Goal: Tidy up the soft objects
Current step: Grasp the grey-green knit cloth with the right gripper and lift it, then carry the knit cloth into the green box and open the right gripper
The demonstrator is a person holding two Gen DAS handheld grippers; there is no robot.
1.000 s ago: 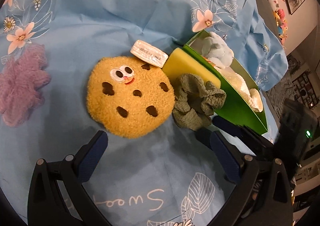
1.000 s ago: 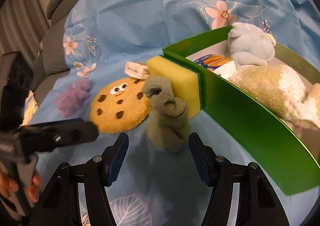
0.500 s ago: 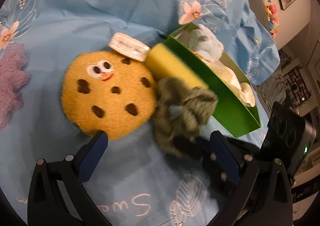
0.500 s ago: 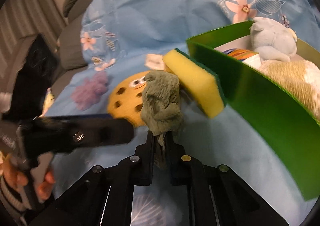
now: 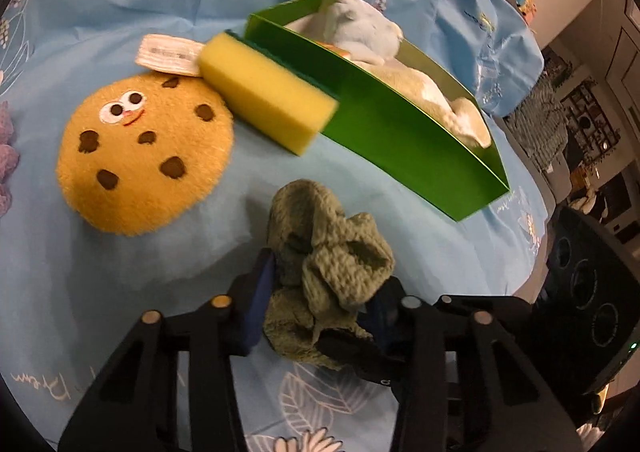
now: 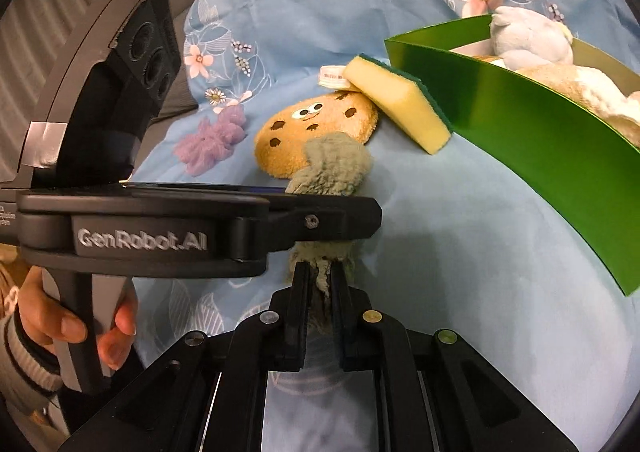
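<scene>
Both hand-held grippers, L (image 5: pixel 316 308) & R (image 6: pixel 320 284), clamp green cloth (image 5: pixel 324 272) betw. fingers.

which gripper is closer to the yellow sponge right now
Hard to call; probably the left. Both the left gripper and right gripper pinch the green cloth in front of the yellow sponge, apart from it.

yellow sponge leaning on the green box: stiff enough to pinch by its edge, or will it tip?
The sponge keeps crisp block edges, so it probably holds shape, compressing slightly under the fingers. It leans tilted against the green box and cookie plush, so a nudge likely topples it flat. Probably very light.
</scene>
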